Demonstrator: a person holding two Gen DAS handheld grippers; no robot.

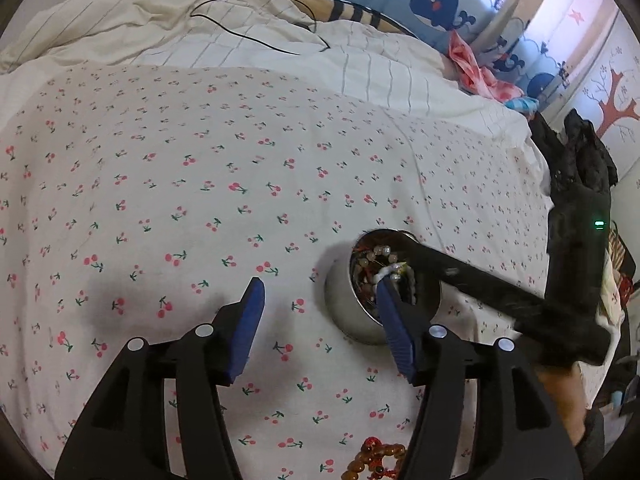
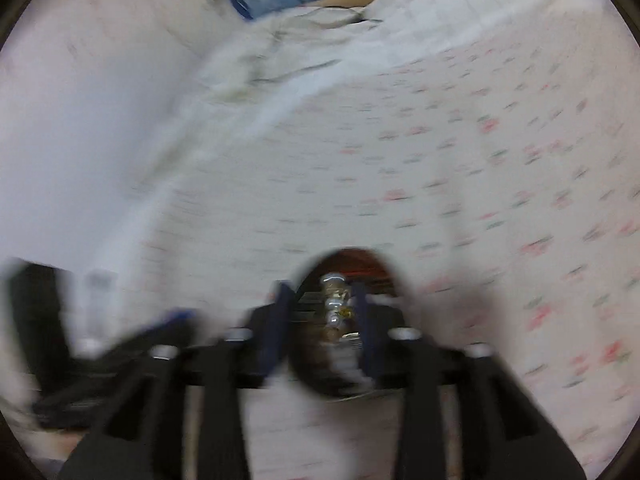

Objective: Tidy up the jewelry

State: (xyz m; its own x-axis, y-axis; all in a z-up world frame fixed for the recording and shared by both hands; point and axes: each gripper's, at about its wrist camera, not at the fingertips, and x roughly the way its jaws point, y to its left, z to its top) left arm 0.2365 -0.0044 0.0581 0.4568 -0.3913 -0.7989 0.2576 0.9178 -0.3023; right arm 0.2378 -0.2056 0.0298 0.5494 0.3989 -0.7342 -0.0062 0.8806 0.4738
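Observation:
A round metal bowl (image 1: 346,312) sits on the cherry-print bedsheet and holds several bead strings. My left gripper (image 1: 318,290) is open and empty, just left of the bowl, with its right finger in front of the rim. My right gripper (image 2: 322,312) reaches over the bowl (image 2: 304,372) from the right; its arm (image 1: 480,280) crosses the bowl. In the blurred right wrist view its fingers stand apart with a pale bead bracelet (image 2: 336,308) between them above the bowl. A brown bead bracelet with a red knot (image 1: 376,460) lies on the sheet at the bottom edge.
The cherry-print bedsheet (image 1: 200,200) spreads wide to the left and back. A rumpled white quilt with black cables (image 1: 240,28) lies behind it. Dark clothing (image 1: 576,168) hangs at the right bed edge. A whale-print cushion (image 1: 432,0) lines the wall.

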